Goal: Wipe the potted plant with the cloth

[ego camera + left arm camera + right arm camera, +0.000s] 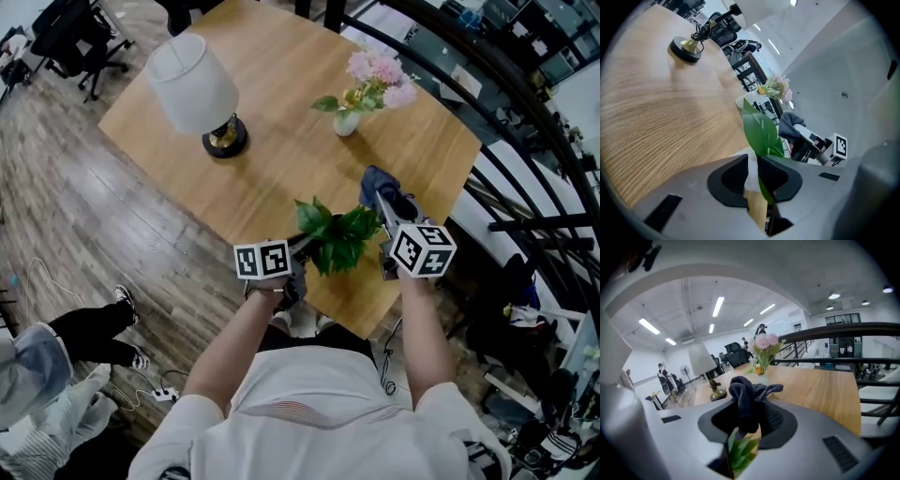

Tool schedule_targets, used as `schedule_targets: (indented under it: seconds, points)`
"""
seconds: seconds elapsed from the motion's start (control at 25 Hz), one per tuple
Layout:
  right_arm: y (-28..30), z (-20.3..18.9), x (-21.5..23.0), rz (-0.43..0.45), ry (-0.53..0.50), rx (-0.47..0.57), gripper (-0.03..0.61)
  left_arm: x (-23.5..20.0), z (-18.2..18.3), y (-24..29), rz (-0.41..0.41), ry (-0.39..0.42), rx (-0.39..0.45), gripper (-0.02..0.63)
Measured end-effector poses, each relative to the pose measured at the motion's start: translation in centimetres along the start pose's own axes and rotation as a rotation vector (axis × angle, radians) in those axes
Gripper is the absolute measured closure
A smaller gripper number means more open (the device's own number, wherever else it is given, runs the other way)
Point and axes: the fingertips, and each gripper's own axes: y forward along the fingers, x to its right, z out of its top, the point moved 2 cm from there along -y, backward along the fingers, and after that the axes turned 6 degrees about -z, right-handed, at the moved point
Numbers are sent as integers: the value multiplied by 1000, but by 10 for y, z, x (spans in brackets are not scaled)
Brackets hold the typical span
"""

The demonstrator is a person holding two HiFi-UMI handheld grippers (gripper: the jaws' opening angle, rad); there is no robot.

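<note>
Closest to the lens, your left gripper point(753, 159) has its jaws drawn to a slim gap. One leaf point(759, 131) of the potted plant point(334, 236) runs through that gap, lying along one jaw rather than visibly pinched. The plant sits by the near corner of the table point(281, 159), between your two hands. Your right gripper point(749, 420) is clamped on the bunched dark cloth point(745, 399), which shows just above green leaves in its own view, though contact can't be confirmed. By that, the wiping looks barely begun: you have the cloth in hand and at the plant, with every leaf left to rub. Only the head view shows both grippers flanking the plant, and only the gripper views show the jaws. Farther off, a lamp point(197, 89) stands toward the table's far left edge and a vase of pink flowers point(349, 117) by its far right edge.
</note>
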Motion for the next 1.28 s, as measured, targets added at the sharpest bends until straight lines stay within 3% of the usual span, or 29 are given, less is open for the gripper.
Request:
schedule_targets:
  seconds: [0.08, 0.16, 0.24, 0.32, 0.44, 0.6, 0.76, 0.92, 1.08, 1.28]
  points:
    - [-19, 12, -11, 91, 56, 35, 428, 0, 0, 2, -1, -4, 3, 549]
    - [-28, 3, -26, 204, 95, -13, 428, -1, 0, 3, -3, -13, 8, 549]
    - [-24, -22, -27, 239, 130, -91, 428, -2, 0, 4, -4, -15, 11, 549]
    - [-18, -48, -10, 183, 162, -156, 428, -2, 0, 4, -1, -15, 11, 549]
    - [-20, -70, 25, 60, 207, -166, 428, -2, -1, 4, 2, -19, 14, 549]
    - [-33, -84, 62, -99, 134, -166, 428, -3, 0, 3, 13, -13, 22, 549]
    - [-49, -84, 73, -152, 91, -150, 428, 5, 4, -1, 8, -4, 31, 549]
    - [-71, -62, 64, -141, 76, -63, 428, 18, 21, -24, 40, 27, 86, 525]
    - [-90, -27, 45, -100, 36, 47, 428, 33, 52, -63, 133, 155, 193, 525]
    - [-120, 16, 12, -56, -17, 164, 430, 93, 83, -105, 195, 448, 319, 552]
